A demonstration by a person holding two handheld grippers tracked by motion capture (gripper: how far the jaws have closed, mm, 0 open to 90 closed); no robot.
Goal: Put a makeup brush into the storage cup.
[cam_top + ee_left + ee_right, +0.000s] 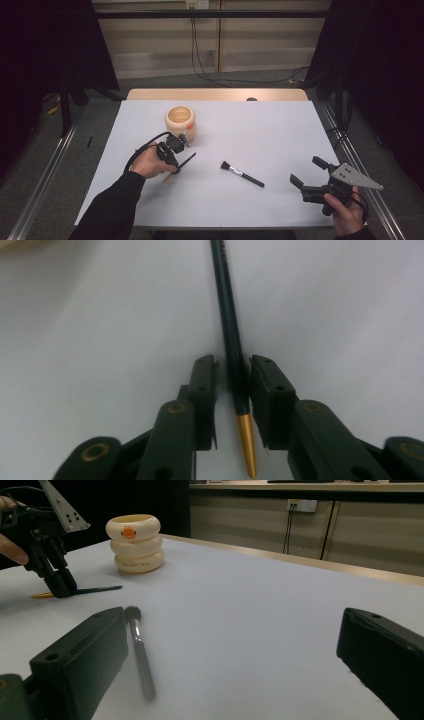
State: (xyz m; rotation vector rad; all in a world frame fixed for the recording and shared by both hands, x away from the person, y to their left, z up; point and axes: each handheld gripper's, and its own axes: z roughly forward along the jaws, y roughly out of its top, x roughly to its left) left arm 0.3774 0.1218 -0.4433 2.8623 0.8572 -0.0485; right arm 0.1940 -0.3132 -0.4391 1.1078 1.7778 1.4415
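A thin dark-handled brush [184, 161] with a gold end lies on the white table [280, 125], in front of a cream ringed cup [180, 121]. My left gripper [175, 164] is down on it. In the left gripper view the handle [230, 330] runs between the jaws of my left gripper [234, 361]. The jaws stand narrowly apart, the right one against the handle and a slim gap on the left. A short black makeup brush [243, 174] lies mid-table. My right gripper [304, 169] hovers wide open near the front right with nothing in it, and the makeup brush [138, 652] lies ahead of its left jaw.
The cream cup [135, 542] has an orange duck mark on it and stands at the back left. A wooden strip [217, 94] borders the table's far edge. Metal rails [45, 170] run along both sides on the floor.
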